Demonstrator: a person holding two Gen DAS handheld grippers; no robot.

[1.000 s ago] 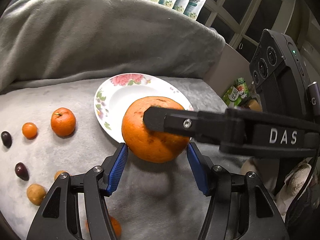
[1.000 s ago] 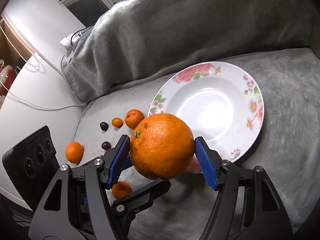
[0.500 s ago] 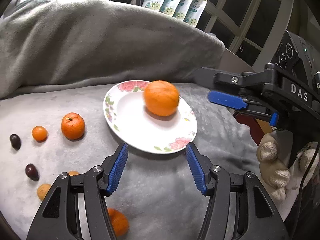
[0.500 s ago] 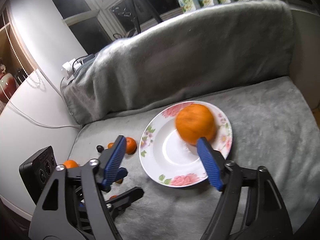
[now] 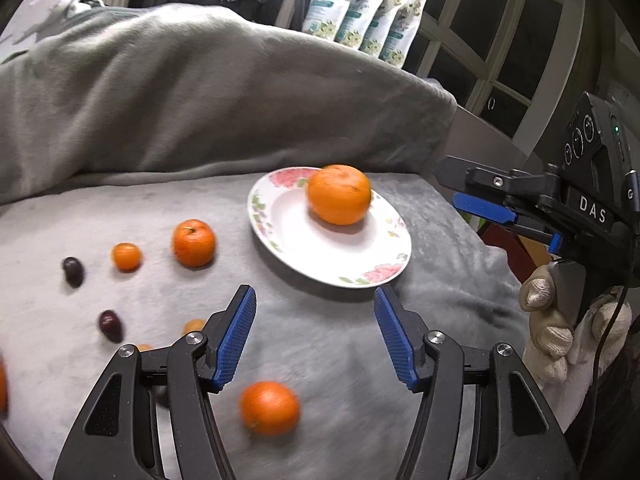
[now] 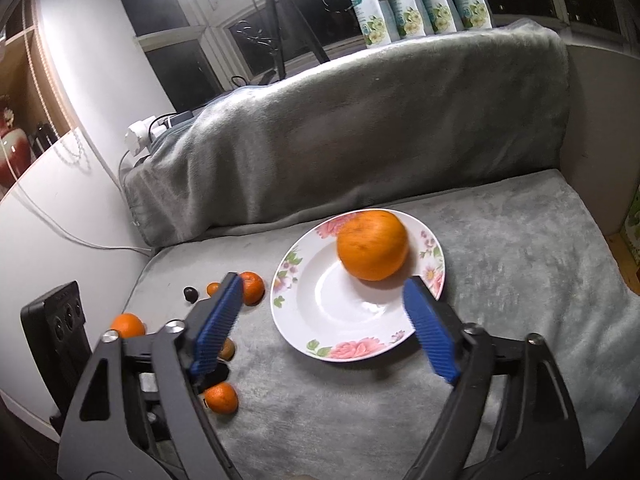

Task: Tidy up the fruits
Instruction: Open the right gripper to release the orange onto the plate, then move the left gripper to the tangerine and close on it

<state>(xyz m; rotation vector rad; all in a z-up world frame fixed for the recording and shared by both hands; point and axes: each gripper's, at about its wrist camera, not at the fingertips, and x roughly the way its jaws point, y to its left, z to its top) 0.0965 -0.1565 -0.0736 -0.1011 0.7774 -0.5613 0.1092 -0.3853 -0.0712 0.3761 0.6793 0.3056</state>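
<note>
With my right gripper [image 6: 324,330], its jaws just spread wide and empty, and my left gripper [image 5: 314,338] half-open and empty, the big round orange [image 6: 372,245] sits near the floral white plate's [image 6: 340,344] far rim, so I judge it could roll off onto the soft grey blanket [image 6: 520,280].

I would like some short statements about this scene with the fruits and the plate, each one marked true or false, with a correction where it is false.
1. The big orange lies on the flowered plate. True.
2. The right gripper is clamped on the big orange. False: its jaws have just been opening and stand wide apart, with nothing between the pads.
3. Several small oranges and dark fruits lie on the grey blanket, off the plate. True; among them a small orange and a dark fruit.
4. The left gripper holds a small orange. False: its jaws are open and empty.
5. The plate carries three fruits. False: only the big orange is on it.
</note>
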